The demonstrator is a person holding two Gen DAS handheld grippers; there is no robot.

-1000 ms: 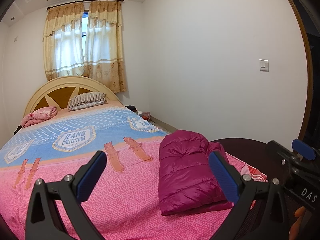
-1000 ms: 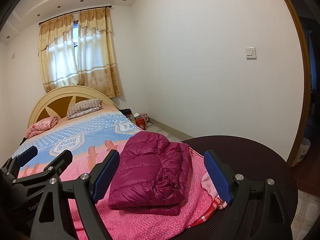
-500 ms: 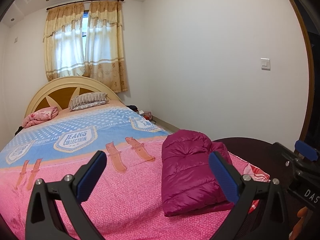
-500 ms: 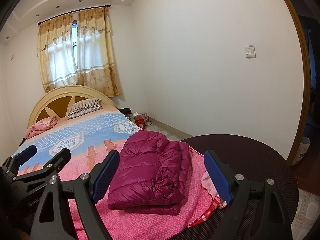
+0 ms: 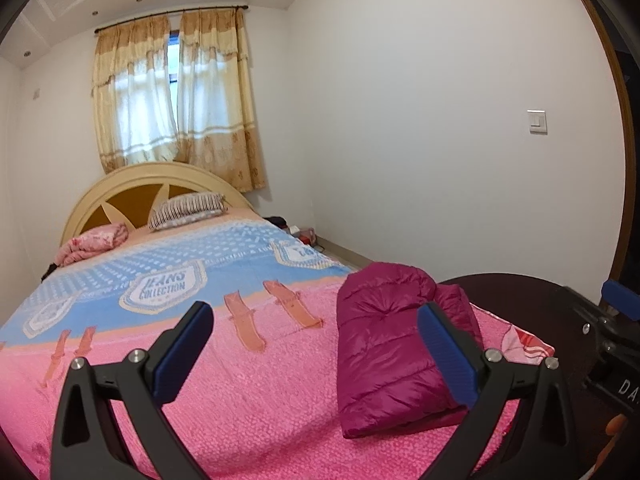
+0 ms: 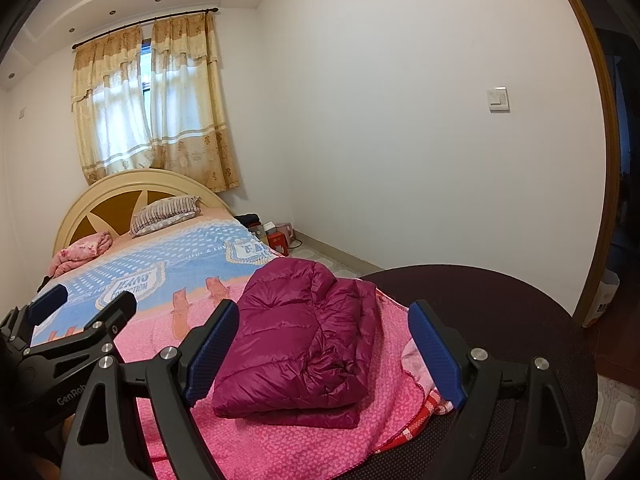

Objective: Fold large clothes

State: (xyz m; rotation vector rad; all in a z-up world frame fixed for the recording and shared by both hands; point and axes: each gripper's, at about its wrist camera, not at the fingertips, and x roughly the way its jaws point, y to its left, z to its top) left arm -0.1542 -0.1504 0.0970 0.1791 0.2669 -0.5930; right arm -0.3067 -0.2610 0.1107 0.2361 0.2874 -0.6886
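A magenta puffer jacket (image 5: pixel 390 344) lies folded into a thick bundle on the pink blanket (image 5: pixel 248 404) at the bed's near right corner. It also shows in the right wrist view (image 6: pixel 298 340). My left gripper (image 5: pixel 314 340) is open and empty, held above the blanket to the left of the jacket. My right gripper (image 6: pixel 324 340) is open and empty, held above the bed with the jacket seen between its fingers, apart from it. The left gripper also shows at the left of the right wrist view (image 6: pixel 86 306).
A dark round surface (image 6: pixel 500 308) stands at the bed's right corner. A striped pillow (image 5: pixel 186 210) and a pink bundle (image 5: pixel 92 242) lie by the headboard (image 5: pixel 132 188). Boxes (image 6: pixel 276 236) sit on the floor by the white wall.
Both grippers have drifted slightly, so the jacket sits a little further right in the left view. Both stay open and empty. The jacket has not moved on the bed.
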